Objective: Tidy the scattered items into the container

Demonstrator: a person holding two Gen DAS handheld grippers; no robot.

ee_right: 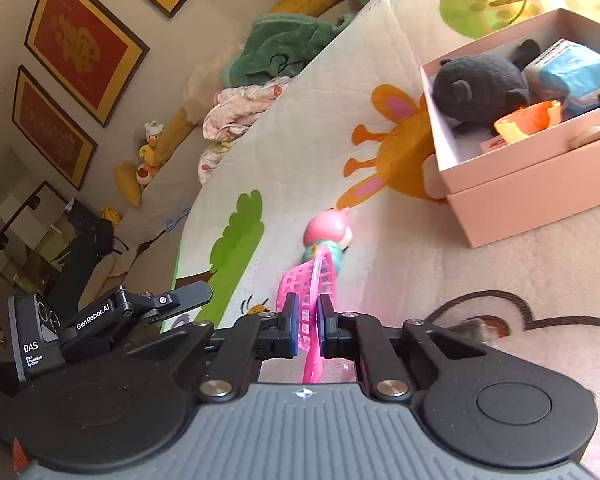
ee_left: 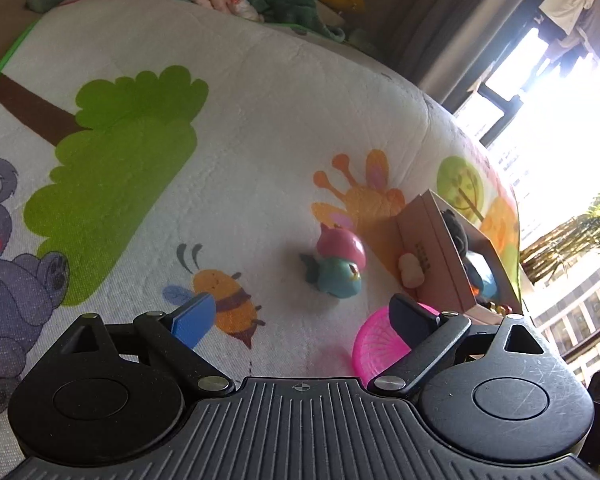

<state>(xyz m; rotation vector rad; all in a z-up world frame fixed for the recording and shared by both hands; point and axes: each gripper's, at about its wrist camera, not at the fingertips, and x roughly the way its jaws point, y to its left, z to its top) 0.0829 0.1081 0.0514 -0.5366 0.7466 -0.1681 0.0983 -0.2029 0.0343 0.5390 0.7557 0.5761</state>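
My right gripper [ee_right: 308,322] is shut on the rim of a pink plastic basket [ee_right: 314,280], held above the play mat. The basket also shows in the left wrist view [ee_left: 376,344] beside my open, empty left gripper [ee_left: 300,312]. A doll with a pink hat and teal body [ee_left: 338,266] lies on the mat ahead of the left gripper; it shows beyond the basket in the right wrist view [ee_right: 328,236]. The pink box [ee_right: 532,184] stands to the right, holding a dark plush toy [ee_right: 480,84], a blue item and an orange cup. The box also shows in the left wrist view [ee_left: 432,256].
The cartoon play mat [ee_left: 240,140] covers the surface. A small cream toy [ee_left: 410,274] lies against the box wall. Clothes and plush toys [ee_right: 252,108] are piled beyond the mat's far edge. The left gripper's body [ee_right: 100,320] shows at the left of the right wrist view.
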